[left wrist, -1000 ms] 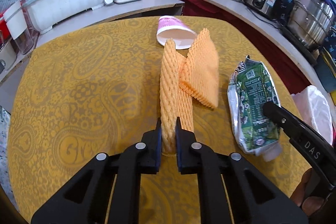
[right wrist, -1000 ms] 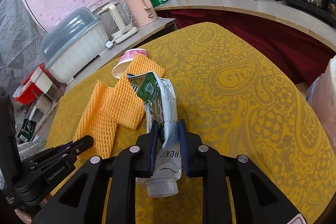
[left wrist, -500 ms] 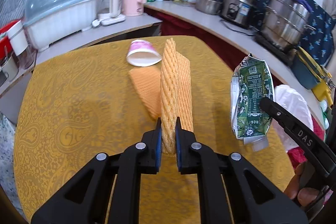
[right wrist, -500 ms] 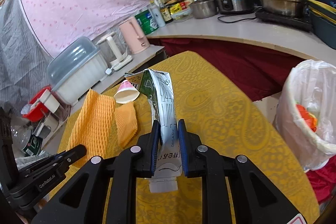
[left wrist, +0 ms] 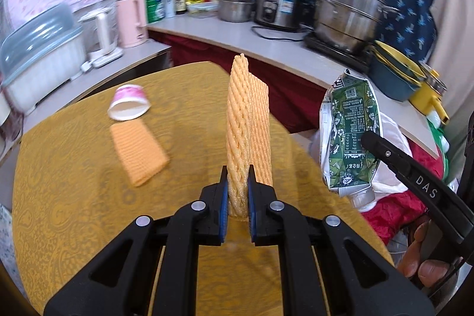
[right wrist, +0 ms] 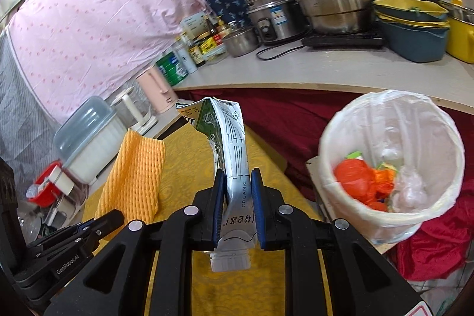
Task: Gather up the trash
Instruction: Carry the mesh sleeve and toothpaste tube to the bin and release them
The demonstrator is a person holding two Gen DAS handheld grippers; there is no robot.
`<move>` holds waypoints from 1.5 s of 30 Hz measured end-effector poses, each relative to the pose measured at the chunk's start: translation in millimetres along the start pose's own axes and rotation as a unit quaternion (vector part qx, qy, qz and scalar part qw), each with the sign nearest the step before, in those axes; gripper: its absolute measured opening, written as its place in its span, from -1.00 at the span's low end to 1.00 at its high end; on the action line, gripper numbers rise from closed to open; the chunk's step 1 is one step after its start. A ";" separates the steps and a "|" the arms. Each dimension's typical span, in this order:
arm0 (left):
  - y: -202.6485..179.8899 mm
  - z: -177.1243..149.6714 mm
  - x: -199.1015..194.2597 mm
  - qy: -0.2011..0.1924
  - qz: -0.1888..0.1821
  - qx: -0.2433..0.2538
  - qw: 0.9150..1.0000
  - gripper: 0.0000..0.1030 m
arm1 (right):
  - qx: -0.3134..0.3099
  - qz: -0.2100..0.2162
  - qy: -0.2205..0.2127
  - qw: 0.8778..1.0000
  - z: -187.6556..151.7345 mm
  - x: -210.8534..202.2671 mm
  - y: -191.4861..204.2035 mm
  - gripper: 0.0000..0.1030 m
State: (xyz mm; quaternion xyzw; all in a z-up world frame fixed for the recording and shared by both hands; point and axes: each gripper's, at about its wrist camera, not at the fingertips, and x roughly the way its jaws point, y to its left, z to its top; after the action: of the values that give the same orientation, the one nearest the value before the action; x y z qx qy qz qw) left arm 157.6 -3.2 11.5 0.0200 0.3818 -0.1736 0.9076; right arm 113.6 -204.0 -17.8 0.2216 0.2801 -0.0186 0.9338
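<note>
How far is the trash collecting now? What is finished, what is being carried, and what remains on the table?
Done: the lined bin already holds some orange and plastic scraps.
In hand: the left claw is shut on an orange foam net; the right claw is shut on a flattened green carton. Neither is in the bin yet.
Left: a second foam net and a pink paper cup lie on the table.
</note>
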 end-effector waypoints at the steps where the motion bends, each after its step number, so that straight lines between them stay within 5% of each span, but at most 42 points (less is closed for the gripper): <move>1: -8.7 1.9 1.7 0.001 -0.004 0.005 1.000 -0.80 | 0.005 -0.006 -0.004 1.000 2.2 -5.2 -9.7 -0.66; 23: -148.0 11.3 35.3 0.017 -0.056 0.098 0.994 -0.80 | 0.080 -0.072 -0.057 0.993 19.3 -60.7 -140.7 -0.66; 45: -227.0 27.6 99.7 0.052 -0.089 0.144 0.984 -0.79 | 0.116 -0.106 -0.053 0.986 31.6 -40.1 -209.4 -0.66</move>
State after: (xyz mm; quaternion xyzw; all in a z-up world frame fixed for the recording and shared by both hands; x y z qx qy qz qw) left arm 166.2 -250.9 -16.9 0.1251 0.3998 -0.3054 0.8551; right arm 62.9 -409.8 -57.5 0.2959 0.2477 -0.1617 0.9083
